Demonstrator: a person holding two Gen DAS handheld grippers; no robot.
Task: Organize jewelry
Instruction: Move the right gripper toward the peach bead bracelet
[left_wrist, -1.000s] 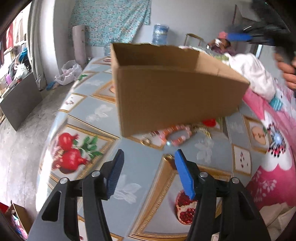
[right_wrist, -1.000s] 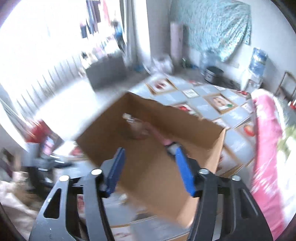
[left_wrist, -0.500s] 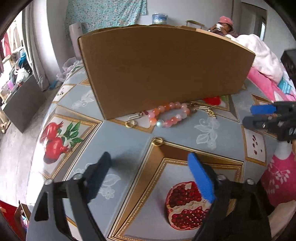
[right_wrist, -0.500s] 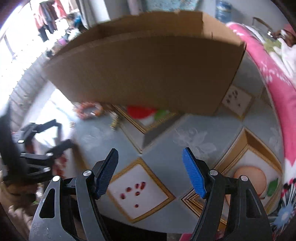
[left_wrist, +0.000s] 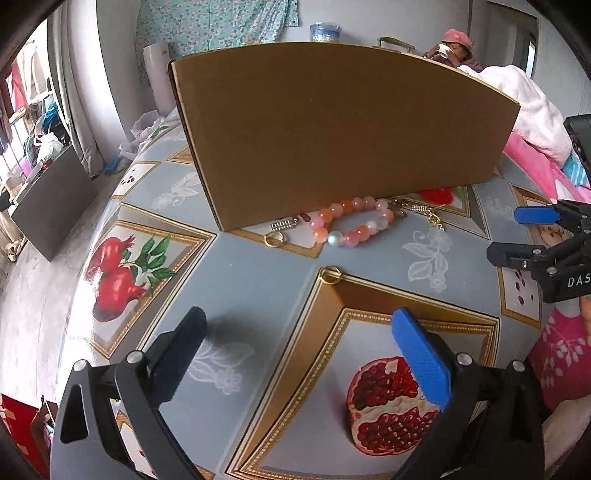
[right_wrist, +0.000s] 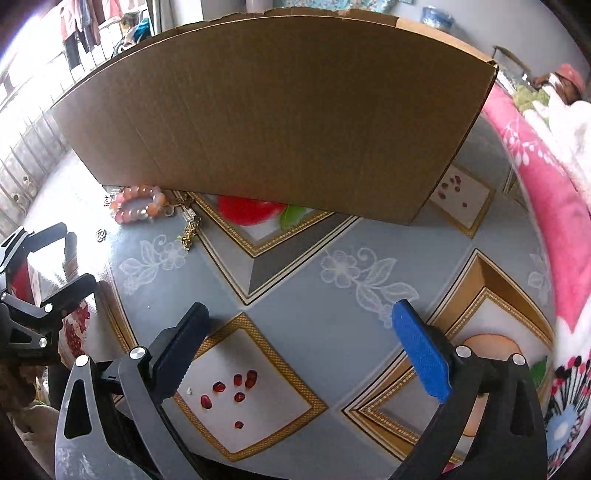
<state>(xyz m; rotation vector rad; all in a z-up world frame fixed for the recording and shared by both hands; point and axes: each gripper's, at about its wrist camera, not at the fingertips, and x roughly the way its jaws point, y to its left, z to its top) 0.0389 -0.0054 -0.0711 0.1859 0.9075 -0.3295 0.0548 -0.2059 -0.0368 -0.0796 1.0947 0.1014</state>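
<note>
Cardboard box (left_wrist: 343, 133), plain brown, standing on the patterned tablecloth (left_wrist: 258, 280) with its long wall facing both cameras; interior hidden from here. Probably light and fairly stiff, best taken by a top edge if needing a shift.

Left gripper (left_wrist: 306, 354) low over the cloth, blue pads spread wide, holding nothing. Right gripper (right_wrist: 299, 347) equally wide open, equally empty, aimed at the box wall.

Beaded bracelet (left_wrist: 351, 221), pink, orange and one pale pearl-like bead, lying flat just in front of the box base, touching or nearly touching it. Likely smooth, rounded and slippery, floppy on its cord; safest pinched across one side of the loop rather than on a single bead.

Gold ring (left_wrist: 330, 275) alone on the cloth, nearest the left gripper. Second gold ring (left_wrist: 274, 240) beside a small silver charm (left_wrist: 283, 224). Gold chain piece (right_wrist: 190, 230) right of the bracelet. All tiny, thin, probably light and fiddly against flat cloth.
</note>
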